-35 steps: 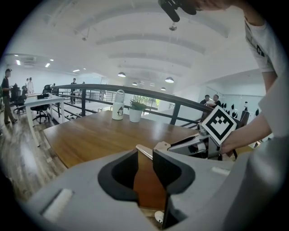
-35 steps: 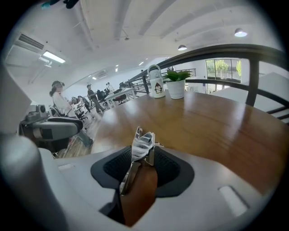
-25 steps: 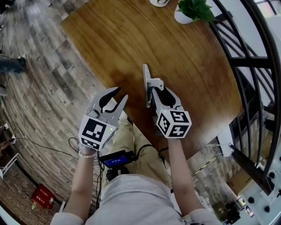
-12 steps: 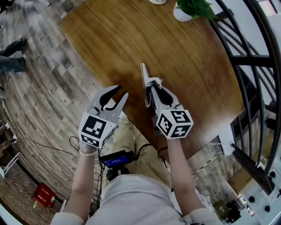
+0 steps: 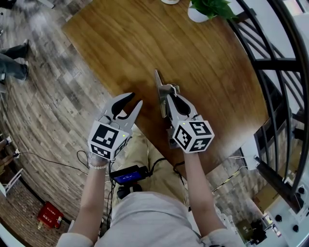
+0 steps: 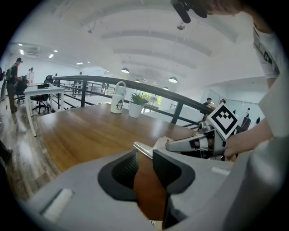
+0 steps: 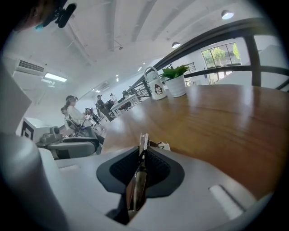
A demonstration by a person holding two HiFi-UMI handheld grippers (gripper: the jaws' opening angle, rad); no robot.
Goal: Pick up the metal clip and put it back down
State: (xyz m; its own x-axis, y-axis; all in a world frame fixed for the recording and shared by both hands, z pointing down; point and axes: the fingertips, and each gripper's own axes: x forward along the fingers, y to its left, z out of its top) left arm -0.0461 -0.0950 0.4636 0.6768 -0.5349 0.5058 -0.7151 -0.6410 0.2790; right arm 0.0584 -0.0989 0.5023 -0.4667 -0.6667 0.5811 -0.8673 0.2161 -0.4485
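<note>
The metal clip (image 5: 159, 89) is upright on edge over the near part of the bench (image 5: 145, 43), with the left tongs (image 5: 135, 99) just to its left. At the bench's far edge, a mug (image 6: 118, 97) stands just left of a potted plant (image 6: 137, 104).

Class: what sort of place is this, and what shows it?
Probably an open-plan office: desks with people behind, a black railing, a wooden table with mug and potted plant.

Potted plant (image 5: 210, 8) and white mug (image 7: 155, 84) (side by side) stand on the wooden table (image 5: 193, 62).
</note>
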